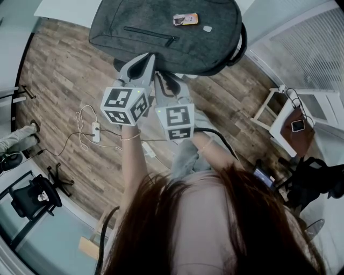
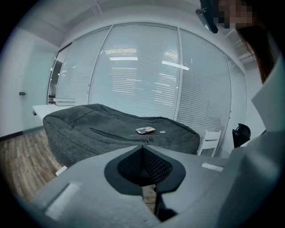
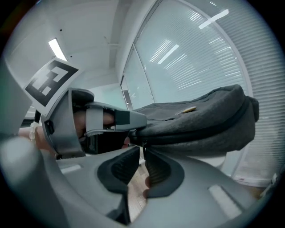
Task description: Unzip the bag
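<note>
— Where does the bag sit, and how are the jaws set?

— The grey bag [image 1: 166, 32] lies flat on a white tabletop [image 1: 59, 9], its near edge turned toward the person. Both grippers crowd that edge, side by side. The left gripper [image 2: 142, 148] has its jaws closed tip to tip, with nothing that I can see between them. The right gripper [image 3: 141, 152], just right of it, has its jaws drawn in to a slit on a small dark zip tab [image 3: 143, 146] that hangs from the bag's edge.

— Any room to move?

— Little between the two grippers, which are nearly touching. The top of the bag is open, apart from a small card [image 1: 185, 19] lying past the front pocket zip [image 1: 150, 33]. On the person's side of the bag, wooden floor [image 1: 59, 70] lies open below the grippers.

— And the room?

— Left of the bag, a power strip [image 1: 95, 131] trails cables across the floor, with a black office chair [image 1: 32, 196] farther out. Right of the bag stands a white stool [image 1: 279, 115]. Behind the bag runs a glass wall with closed blinds [image 2: 133, 67].
</note>
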The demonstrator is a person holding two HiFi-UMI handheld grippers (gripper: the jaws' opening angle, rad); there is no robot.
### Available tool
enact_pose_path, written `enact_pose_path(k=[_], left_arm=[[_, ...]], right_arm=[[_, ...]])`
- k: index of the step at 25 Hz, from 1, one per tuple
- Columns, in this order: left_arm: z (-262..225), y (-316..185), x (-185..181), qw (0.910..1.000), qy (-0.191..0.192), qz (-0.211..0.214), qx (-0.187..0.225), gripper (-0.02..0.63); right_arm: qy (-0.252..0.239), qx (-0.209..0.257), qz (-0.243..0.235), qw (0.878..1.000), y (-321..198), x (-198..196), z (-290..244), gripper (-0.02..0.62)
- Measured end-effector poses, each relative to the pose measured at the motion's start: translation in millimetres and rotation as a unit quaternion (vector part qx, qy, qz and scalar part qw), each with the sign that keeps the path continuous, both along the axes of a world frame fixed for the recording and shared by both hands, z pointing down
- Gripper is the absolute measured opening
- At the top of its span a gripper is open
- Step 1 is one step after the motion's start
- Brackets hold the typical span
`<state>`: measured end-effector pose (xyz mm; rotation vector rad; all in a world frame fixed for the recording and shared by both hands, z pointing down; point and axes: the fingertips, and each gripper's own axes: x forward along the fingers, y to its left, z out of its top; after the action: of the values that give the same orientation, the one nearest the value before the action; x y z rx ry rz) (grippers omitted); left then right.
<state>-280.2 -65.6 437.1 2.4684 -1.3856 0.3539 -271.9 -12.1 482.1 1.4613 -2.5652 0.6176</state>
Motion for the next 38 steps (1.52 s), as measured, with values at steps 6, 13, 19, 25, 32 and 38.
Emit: enact_pose_path(k=[6, 13, 19, 25, 32, 38], left_arm=[[1.0, -2.7, -0.2, 1.0, -0.005, 0.007, -0.004, 0.009], [7.9, -4.0, -1.2, 0.9999, 0.003, 0.001, -0.015, 0.009], [13.9, -6.2, -1.3, 0.9994, -0.009, -0.02, -0.028, 0.009], [15.8, -6.5, -1.7, 0.9991, -0.007, -0.029, -0.032, 0.008], [16.2, -4.9, -2.6, 0.9988, -0.005, -0.039, -0.03, 0.008], [16.9, -4.6, -2.8, 0.9987, -0.002, -0.043, -0.026, 0.008]], right_arm=[[-0.013, -0.023, 0.025, 0.999, -5.5, 4.9, 11.9, 0.044], [0.018, 0.012, 0.012, 1.0, -0.7, 1.5, 6.3, 0.012], [0.083, 0.04, -0.007, 0.996, 8.7, 6.2, 6.1, 0.009], [0.129, 0.058, -0.012, 0.99, 17.4, 14.2, 5.8, 0.009], [0.167, 0.075, -0.013, 0.983, 22.8, 23.7, 1.9, 0.008], [0.189, 0.084, -0.009, 0.978, 23.7, 34.9, -0.9, 0.008]])
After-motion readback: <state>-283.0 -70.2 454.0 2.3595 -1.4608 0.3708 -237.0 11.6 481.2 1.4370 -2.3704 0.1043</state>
